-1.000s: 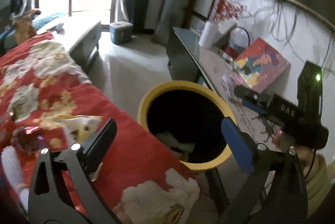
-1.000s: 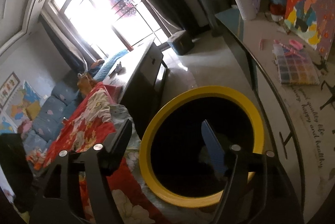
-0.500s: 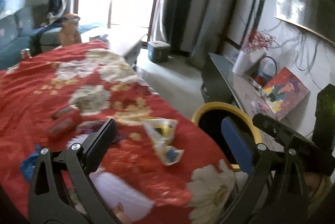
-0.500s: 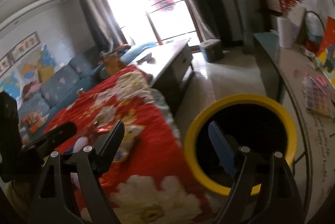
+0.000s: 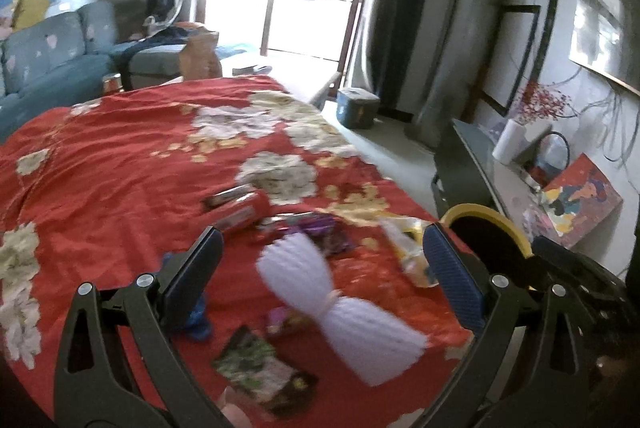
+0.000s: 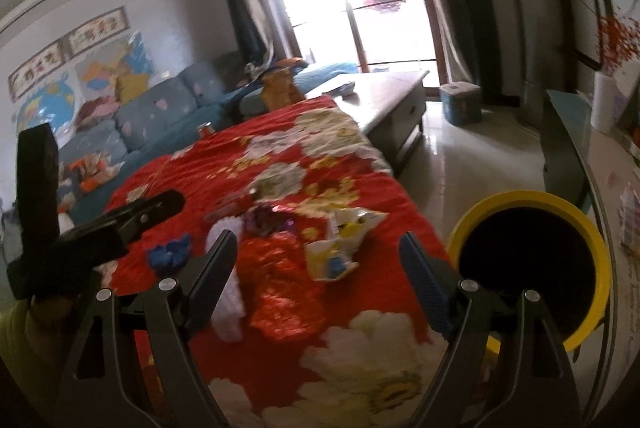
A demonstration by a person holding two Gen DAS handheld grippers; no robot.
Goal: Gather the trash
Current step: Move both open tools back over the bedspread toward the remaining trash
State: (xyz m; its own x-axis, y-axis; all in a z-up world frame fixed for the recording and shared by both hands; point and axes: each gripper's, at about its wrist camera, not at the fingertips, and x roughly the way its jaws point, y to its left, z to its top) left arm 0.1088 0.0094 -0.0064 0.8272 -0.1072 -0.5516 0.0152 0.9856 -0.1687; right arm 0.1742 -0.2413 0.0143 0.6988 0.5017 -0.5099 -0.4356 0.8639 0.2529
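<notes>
Trash lies on a red flowered cloth [image 5: 120, 164]. A white pleated wrapper [image 5: 340, 304], a purple wrapper [image 5: 320, 232], a red packet [image 5: 244, 208], a dark green packet [image 5: 264, 376], a blue scrap [image 5: 198, 316] and a yellow-white bag [image 5: 408, 252] show in the left wrist view. My left gripper [image 5: 320, 276] is open and empty above the white wrapper. My right gripper [image 6: 318, 276] is open and empty above the yellow-white bag [image 6: 340, 240] and a red foil wrapper [image 6: 284, 292]. The yellow-rimmed bin [image 6: 528, 268] stands right of the cloth.
A glass-topped side table [image 5: 504, 180] with a colourful box [image 5: 580, 200] and a paper roll [image 5: 508, 144] runs along the right wall. A coffee table [image 6: 384, 96], a blue sofa [image 6: 152, 120] and a small blue box [image 6: 460, 102] on the floor lie beyond.
Both grippers swung left from over the bin to over the cloth. The trash came into view and the bin slid to the right edge. Both stayed open.
</notes>
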